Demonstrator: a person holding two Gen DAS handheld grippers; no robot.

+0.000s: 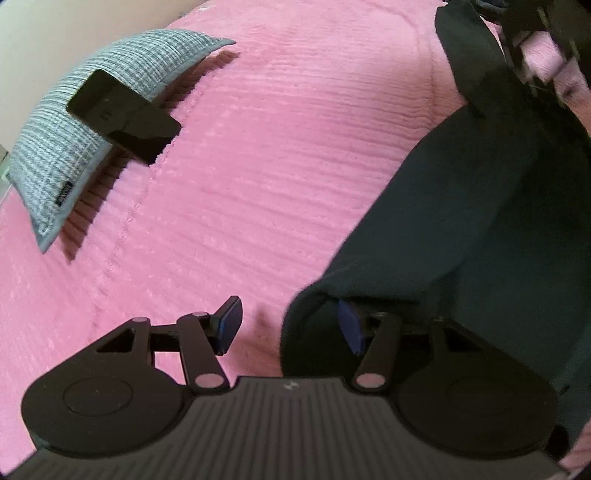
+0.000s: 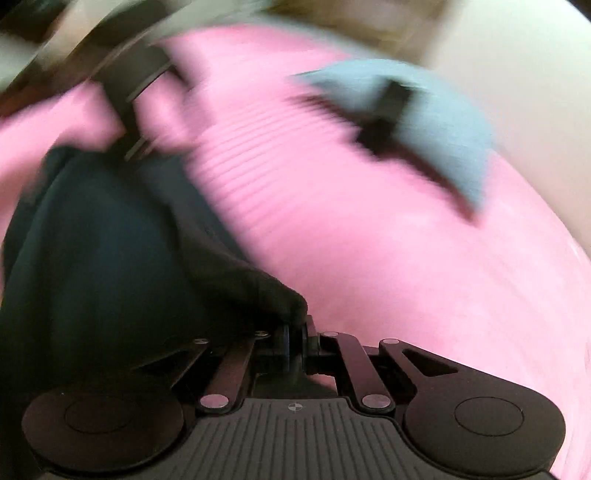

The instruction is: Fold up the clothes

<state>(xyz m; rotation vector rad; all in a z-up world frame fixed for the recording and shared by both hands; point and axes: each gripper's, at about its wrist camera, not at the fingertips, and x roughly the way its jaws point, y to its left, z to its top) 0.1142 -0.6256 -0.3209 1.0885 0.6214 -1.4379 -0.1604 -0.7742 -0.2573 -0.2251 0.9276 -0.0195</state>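
A dark green garment [image 1: 480, 206] lies across the pink bedspread [image 1: 277, 147] on the right of the left wrist view. My left gripper [image 1: 291, 325] is open; the garment's near edge drapes over its right finger, and the left finger [image 1: 229, 325] stands bare over the bedspread. In the blurred right wrist view the same garment [image 2: 103, 240] fills the left side. My right gripper [image 2: 293, 339] is shut on a bunched corner of it. The right gripper [image 1: 535, 44] also shows at the top right of the left wrist view, beside the cloth.
A grey checked pillow [image 1: 92, 122] lies at the far left of the bed with a black phone [image 1: 122, 114] leaning on it. Both appear blurred as pillow [image 2: 424, 122] and phone [image 2: 388, 114] in the right wrist view. A pale wall [image 1: 55, 22] lies beyond.
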